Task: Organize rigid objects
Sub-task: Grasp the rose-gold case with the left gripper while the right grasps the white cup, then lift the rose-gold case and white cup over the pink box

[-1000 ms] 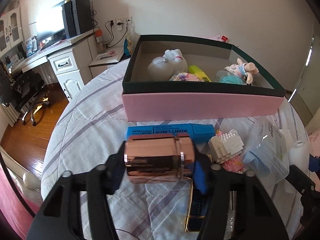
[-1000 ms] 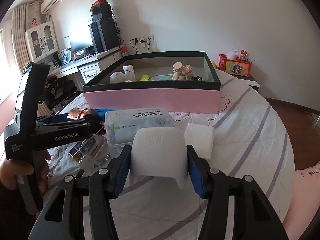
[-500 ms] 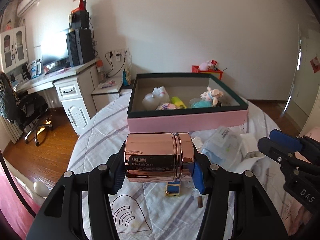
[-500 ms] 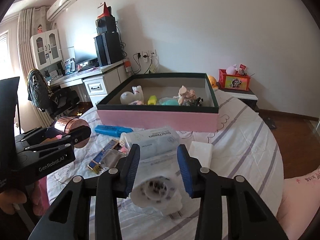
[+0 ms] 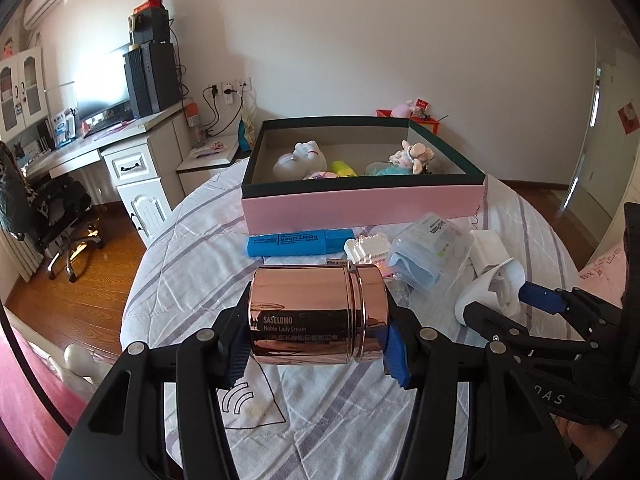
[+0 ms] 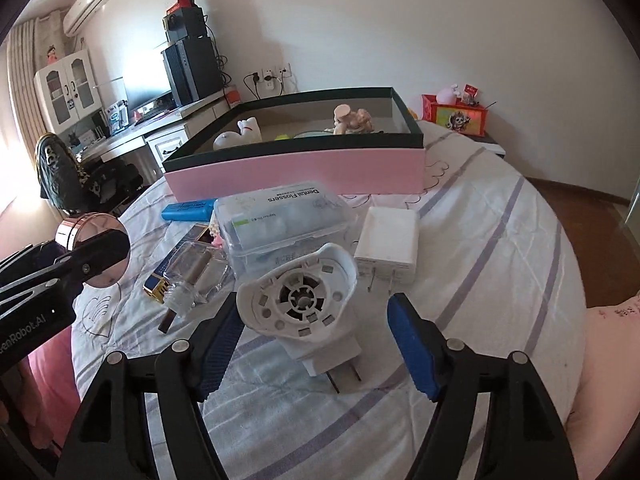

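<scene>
left gripper [image 5: 316,354]: clamps shiny rose-gold cylindrical cream jar [image 5: 318,316] sideways | right gripper [image 6: 316,344]: jaws just opening, wide around white plastic plug-in device [image 6: 304,300], pads clear

Left tongs [image 5: 316,354] tilted down and forward, both blue pads clamped on the ends of a rose-gold jar [image 5: 318,316] lying sideways between them, lifted off the bed. Right tongs [image 6: 316,344] also angled down, jaws have just been opening and stand wide; a white plug-in device [image 6: 304,312] lies between them, left pad touching or just beside it, right pad clear. Left tongs sit to the left of the right tongs, near.
</scene>
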